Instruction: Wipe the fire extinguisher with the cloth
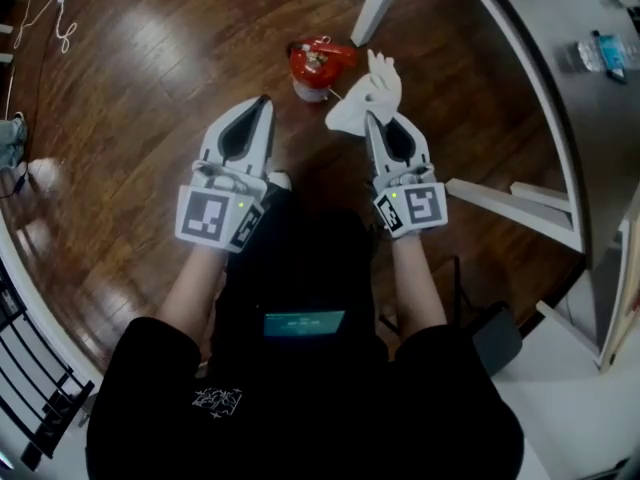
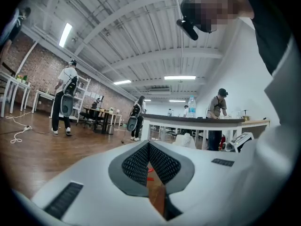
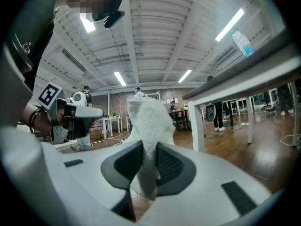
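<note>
While the white cloth [image 1: 366, 96] was pinched in the right gripper [image 1: 371, 118] fingers, the left gripper [image 1: 264, 102] fingers were closed, empty.

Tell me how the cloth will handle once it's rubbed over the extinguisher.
Probably floppy: the cloth, pinched in the right gripper, bunches and folds past the jaws, so it should drape over the extinguisher. Likely light, since that narrow pinch carries it. Hard rubbing might tug it free, as only a thin fold sits between the jaws.
</note>
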Motion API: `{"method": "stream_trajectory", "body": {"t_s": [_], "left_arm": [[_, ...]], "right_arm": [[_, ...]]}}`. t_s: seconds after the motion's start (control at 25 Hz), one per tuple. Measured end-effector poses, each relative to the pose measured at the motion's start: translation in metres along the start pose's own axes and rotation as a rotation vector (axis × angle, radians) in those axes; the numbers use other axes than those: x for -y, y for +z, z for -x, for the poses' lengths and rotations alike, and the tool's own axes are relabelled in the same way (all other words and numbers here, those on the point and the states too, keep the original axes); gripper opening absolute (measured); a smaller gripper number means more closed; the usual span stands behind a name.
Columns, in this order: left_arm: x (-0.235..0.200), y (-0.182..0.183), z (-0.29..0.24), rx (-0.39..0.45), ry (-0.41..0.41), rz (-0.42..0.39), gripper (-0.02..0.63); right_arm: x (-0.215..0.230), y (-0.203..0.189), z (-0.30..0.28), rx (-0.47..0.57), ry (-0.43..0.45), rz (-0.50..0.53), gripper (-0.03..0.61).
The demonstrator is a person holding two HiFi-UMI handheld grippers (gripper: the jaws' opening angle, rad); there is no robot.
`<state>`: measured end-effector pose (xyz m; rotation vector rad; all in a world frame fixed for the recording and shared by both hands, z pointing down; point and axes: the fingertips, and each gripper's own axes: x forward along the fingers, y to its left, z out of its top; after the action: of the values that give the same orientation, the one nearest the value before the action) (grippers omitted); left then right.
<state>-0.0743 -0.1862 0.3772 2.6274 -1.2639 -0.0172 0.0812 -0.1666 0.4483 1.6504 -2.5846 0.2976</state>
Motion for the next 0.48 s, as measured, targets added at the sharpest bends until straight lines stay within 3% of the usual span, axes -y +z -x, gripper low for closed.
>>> {"method": "stream_trajectory", "body": {"t_s": [0.2,0.48], "left_arm": [[-0.041,-0.068,-0.013,0.049,0.050,-0.016,0.000],[-0.057,-0.097,-0.010,0.057,0.065,-0.027,0.000]], "right_arm": [[0.020,-0.095,-0.062,0.014,0.025,0.002,0.087],[0.028,-0.128,-0.120,0.028,0.012,0.067,0.087]]}}
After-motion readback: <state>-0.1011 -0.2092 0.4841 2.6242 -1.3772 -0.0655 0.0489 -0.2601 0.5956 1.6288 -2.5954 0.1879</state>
